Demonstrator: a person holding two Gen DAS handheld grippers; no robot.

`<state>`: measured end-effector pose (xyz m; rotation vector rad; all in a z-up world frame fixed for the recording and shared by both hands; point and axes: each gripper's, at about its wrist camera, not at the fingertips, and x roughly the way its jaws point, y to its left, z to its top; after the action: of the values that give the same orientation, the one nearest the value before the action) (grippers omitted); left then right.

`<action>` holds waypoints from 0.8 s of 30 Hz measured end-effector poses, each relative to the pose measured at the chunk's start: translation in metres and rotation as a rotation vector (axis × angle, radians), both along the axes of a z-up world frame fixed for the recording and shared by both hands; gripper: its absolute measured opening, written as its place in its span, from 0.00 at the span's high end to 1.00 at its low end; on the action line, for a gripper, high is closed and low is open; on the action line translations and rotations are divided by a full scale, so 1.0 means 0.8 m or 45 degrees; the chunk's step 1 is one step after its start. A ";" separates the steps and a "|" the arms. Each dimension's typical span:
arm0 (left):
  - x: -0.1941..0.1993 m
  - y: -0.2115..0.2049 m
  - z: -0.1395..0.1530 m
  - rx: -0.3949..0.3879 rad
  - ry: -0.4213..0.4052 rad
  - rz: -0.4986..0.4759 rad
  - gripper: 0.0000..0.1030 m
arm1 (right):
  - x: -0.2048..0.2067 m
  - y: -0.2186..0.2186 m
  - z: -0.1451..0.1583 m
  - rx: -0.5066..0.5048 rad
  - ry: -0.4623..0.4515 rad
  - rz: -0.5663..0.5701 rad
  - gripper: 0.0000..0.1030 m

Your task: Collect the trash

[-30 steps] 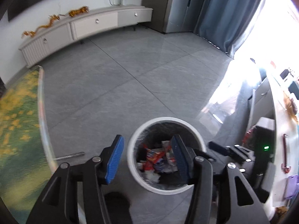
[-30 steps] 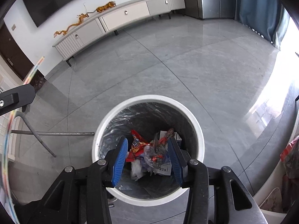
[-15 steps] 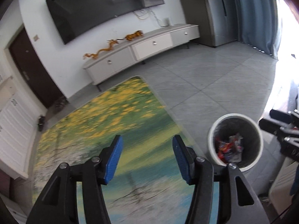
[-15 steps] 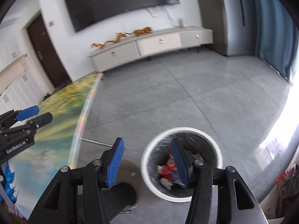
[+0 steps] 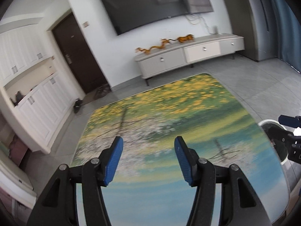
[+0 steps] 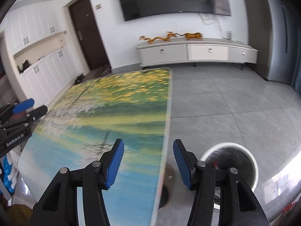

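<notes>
My left gripper (image 5: pixel 148 160) is open and empty, held above a table (image 5: pixel 169 113) whose top bears a yellow, green and blue landscape print. My right gripper (image 6: pixel 148 162) is open and empty over the table's right edge (image 6: pixel 168 113). A white round trash bin (image 6: pixel 230 166) with a dark liner stands on the floor just right of the table; a bit of red trash shows inside. In the left wrist view the bin (image 5: pixel 270 124) peeks out at the far right behind the other gripper (image 5: pixel 289 131). No loose trash shows on the table.
A grey tiled floor (image 6: pixel 225 98) lies right of the table. A long white TV cabinet (image 6: pixel 197 53) with orange dragon figures stands on the far wall under a large TV (image 5: pixel 156 5). White cupboards (image 5: pixel 37 103) and a dark door (image 5: pixel 80 56) are at the left.
Both grippers have lifted from over the bin and swung left and up to face the table. The bin has slid to the right of both views. Both stay open and empty.
</notes>
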<state>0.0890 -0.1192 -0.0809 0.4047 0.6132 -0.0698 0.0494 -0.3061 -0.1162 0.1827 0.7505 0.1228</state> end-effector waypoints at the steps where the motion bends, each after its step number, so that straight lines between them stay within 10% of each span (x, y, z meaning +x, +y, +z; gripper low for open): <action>1: -0.003 0.009 0.001 -0.002 -0.004 0.016 0.46 | 0.003 0.010 0.000 -0.006 0.003 0.021 0.50; 24: -0.024 0.130 0.010 -0.162 -0.065 0.181 0.45 | 0.012 0.120 0.017 -0.129 0.003 0.162 0.43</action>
<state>0.0700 -0.0150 -0.0727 0.2379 0.5820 0.0374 0.0589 -0.2102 -0.1030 0.0388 0.7688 0.2054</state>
